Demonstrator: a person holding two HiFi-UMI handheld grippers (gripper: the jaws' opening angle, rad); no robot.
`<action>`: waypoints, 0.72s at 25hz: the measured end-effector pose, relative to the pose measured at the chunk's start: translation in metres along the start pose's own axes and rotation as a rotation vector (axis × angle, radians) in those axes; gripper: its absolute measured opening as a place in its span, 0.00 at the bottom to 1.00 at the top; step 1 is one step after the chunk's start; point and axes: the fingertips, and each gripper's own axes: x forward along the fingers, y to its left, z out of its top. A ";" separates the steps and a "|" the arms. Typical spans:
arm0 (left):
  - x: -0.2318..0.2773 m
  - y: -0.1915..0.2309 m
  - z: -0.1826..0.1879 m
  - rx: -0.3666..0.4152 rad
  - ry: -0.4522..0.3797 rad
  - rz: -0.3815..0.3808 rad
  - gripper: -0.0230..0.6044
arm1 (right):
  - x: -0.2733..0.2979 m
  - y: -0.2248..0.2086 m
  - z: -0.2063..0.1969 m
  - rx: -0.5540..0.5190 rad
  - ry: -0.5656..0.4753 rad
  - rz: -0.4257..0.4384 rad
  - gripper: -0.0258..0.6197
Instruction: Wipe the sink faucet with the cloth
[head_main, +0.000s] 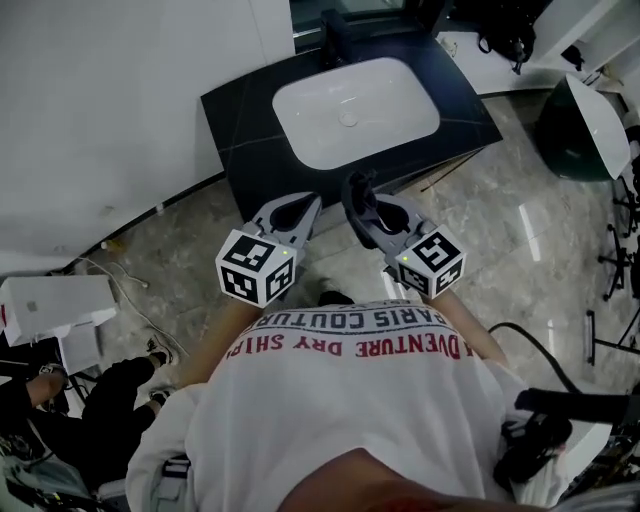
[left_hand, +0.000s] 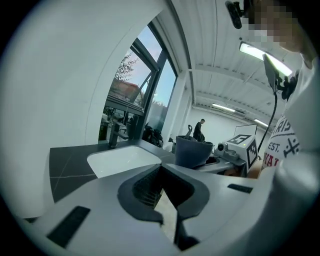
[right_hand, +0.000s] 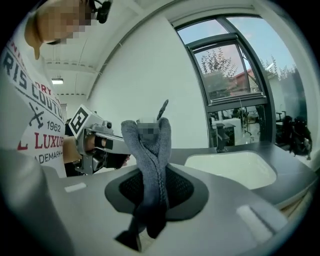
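Note:
The dark faucet (head_main: 331, 38) stands at the far rim of a white basin (head_main: 350, 112) set in a black counter (head_main: 240, 110). It also shows in the left gripper view as the faucet (left_hand: 114, 135) and in the right gripper view as the faucet (right_hand: 220, 136). Both grippers hover side by side in front of the counter, short of the basin. My right gripper (head_main: 362, 205) is shut on a grey knitted cloth (right_hand: 149, 160), which sticks up from the jaws as the cloth (head_main: 357, 192). My left gripper (head_main: 298, 208) has its jaws together with nothing in them (left_hand: 170, 220).
A white wall (head_main: 110, 110) runs along the left of the counter. A dark green lamp shade (head_main: 585, 125) and stands sit at the right. A seated person (head_main: 90, 385) and a white box (head_main: 55, 305) are at the lower left. Marble floor (head_main: 480, 230) lies under the grippers.

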 end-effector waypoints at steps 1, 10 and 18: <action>0.031 0.057 0.021 0.091 -0.038 -0.074 0.04 | 0.051 -0.038 0.015 -0.042 -0.075 -0.090 0.14; 0.070 0.159 0.057 0.147 -0.154 -0.152 0.04 | 0.143 -0.091 0.071 -0.120 -0.179 -0.145 0.14; 0.108 0.320 0.036 0.078 -0.104 -0.143 0.04 | 0.305 -0.141 0.055 -0.087 -0.113 -0.109 0.14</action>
